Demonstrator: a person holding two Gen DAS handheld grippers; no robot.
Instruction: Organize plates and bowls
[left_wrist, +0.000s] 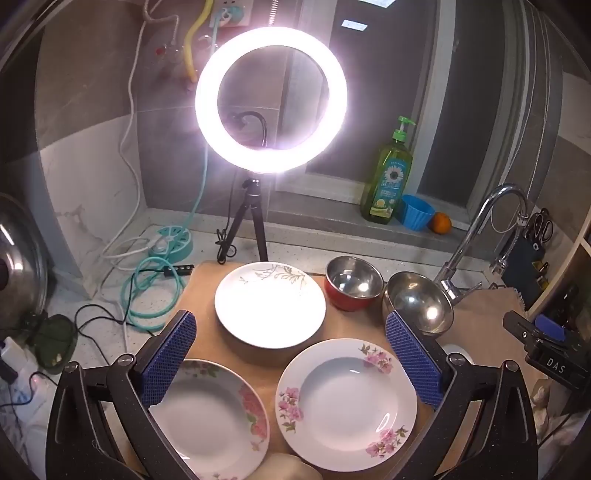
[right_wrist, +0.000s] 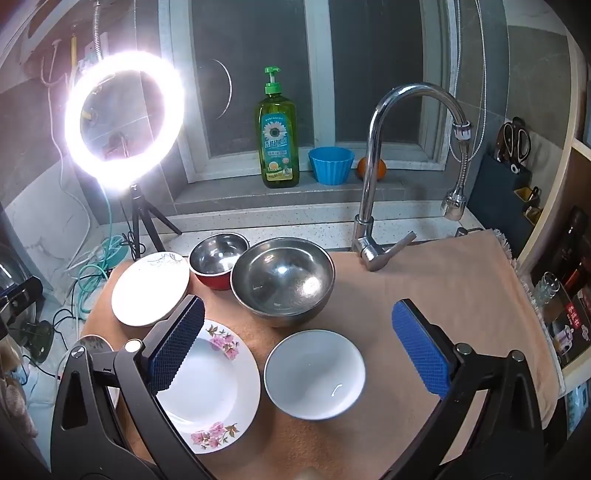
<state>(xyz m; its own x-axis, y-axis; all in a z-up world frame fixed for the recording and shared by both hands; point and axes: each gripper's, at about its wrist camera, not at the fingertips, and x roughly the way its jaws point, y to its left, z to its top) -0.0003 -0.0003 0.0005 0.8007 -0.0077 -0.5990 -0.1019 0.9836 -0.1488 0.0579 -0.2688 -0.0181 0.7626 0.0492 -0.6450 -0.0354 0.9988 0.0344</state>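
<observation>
On a peach cloth (right_wrist: 424, 295) lie a leaf-patterned white plate (left_wrist: 269, 304) at the back and two pink-flowered plates, one front left (left_wrist: 210, 417) and one front right (left_wrist: 347, 404). To the right stand a red-walled steel bowl (left_wrist: 354, 282) and a larger steel bowl (left_wrist: 419, 302). My left gripper (left_wrist: 290, 317) hovers open above the plates, holding nothing. In the right wrist view, a plain white bowl (right_wrist: 314, 374) sits below my open, empty right gripper (right_wrist: 298, 306). The large steel bowl (right_wrist: 282, 282) is just behind it and a flowered plate (right_wrist: 210, 391) to its left.
A bright ring light (left_wrist: 271, 103) on a tripod stands behind the plates. A faucet (right_wrist: 373, 206) rises at the cloth's back edge. Soap bottle (right_wrist: 277, 136), blue cup (right_wrist: 330, 164) and an orange sit on the sill. Cables (left_wrist: 147, 291) lie at the left, a knife block (right_wrist: 506, 192) at the right.
</observation>
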